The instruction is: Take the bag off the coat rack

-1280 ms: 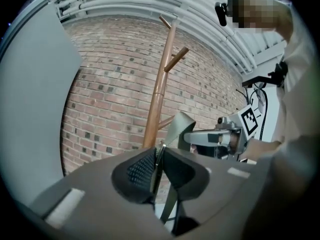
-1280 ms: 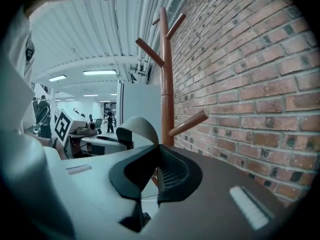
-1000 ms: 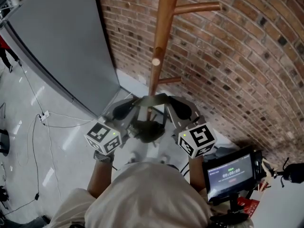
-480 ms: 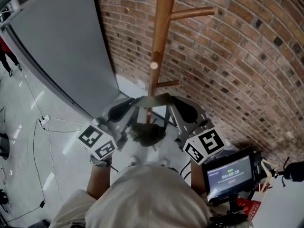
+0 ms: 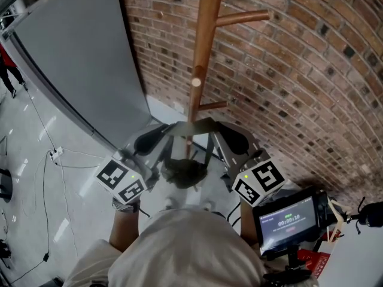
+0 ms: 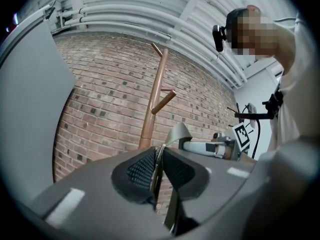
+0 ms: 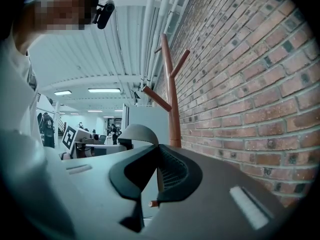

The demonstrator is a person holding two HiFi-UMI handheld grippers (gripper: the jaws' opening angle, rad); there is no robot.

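A wooden coat rack point(image 5: 203, 40) with angled pegs stands against the brick wall. In front of its pole, below a peg end point(image 5: 195, 82), a grey bag strap point(image 5: 192, 125) is stretched between my two grippers. The dark bag point(image 5: 184, 171) hangs under it between my hands. My left gripper point(image 5: 152, 139) is shut on the strap's left end, which shows as a thin edge between the pads point(image 6: 142, 171). My right gripper point(image 5: 232, 139) is shut on the other end, with the strap curving away point(image 7: 134, 132) toward the left gripper. Whether the strap still touches the rack I cannot tell.
A tall grey panel point(image 5: 78, 58) stands to the left of the rack, against the brick wall point(image 5: 299, 70). Cables and a power strip point(image 5: 55, 151) lie on the shiny floor at left. A small screen on a stand point(image 5: 288, 219) is at lower right.
Both grippers have spread slightly apart and dropped a little, still holding the strap. The bag hangs in much the same place in front of the pole.
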